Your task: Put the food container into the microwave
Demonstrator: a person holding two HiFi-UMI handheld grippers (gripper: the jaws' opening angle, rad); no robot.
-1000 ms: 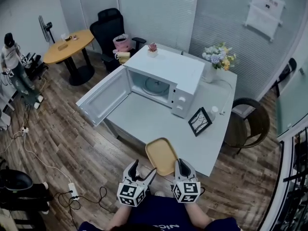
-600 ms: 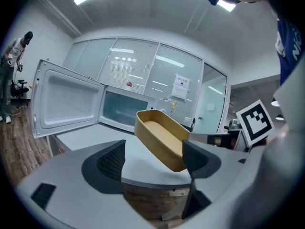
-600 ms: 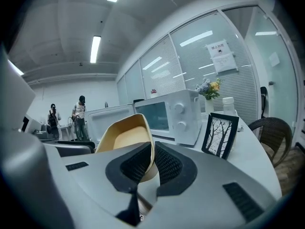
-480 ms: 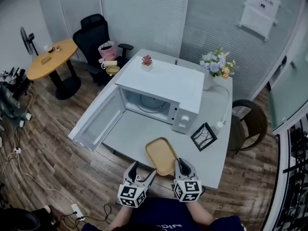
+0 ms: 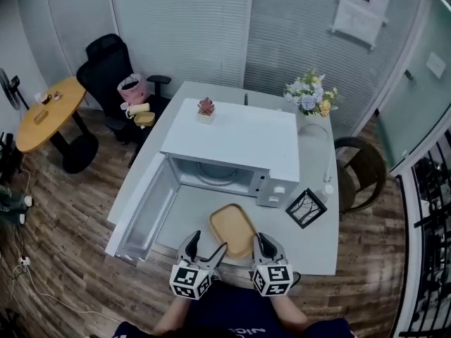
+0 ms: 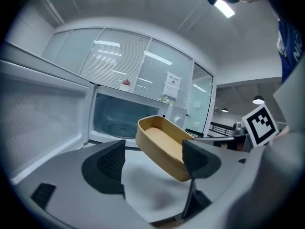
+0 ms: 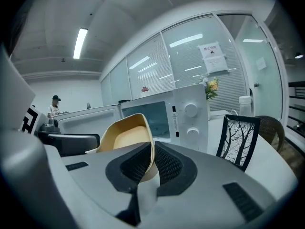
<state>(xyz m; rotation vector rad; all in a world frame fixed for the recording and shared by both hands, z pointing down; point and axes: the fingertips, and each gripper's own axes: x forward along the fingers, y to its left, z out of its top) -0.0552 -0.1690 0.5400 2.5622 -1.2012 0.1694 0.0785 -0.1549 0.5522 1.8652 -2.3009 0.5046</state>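
The tan oblong food container [image 5: 233, 229] hangs above the table's near edge, in front of the white microwave [image 5: 236, 146]. My right gripper [image 5: 261, 243] is shut on the container's [image 7: 125, 138] near right rim, the wall pinched between both pads. My left gripper [image 5: 205, 250] stands open just left of it, nothing between its fingers; the container [image 6: 163, 144] floats beyond the jaws. The microwave door [image 5: 143, 210] hangs wide open to the left, and the glass turntable [image 6: 116, 127] shows inside the cavity.
On the grey table [image 5: 313, 248] a black-framed picture [image 5: 306, 208] stands right of the container, beside a small white bottle [image 5: 327, 189]. A flower vase [image 5: 307, 104] stands behind the microwave, a small potted plant [image 5: 206, 109] on top. A brown chair [image 5: 361, 171] is at right.
The head camera has come closer to the table and microwave, which now lie more directly below. Both grippers and the held container keep the same places in the view.
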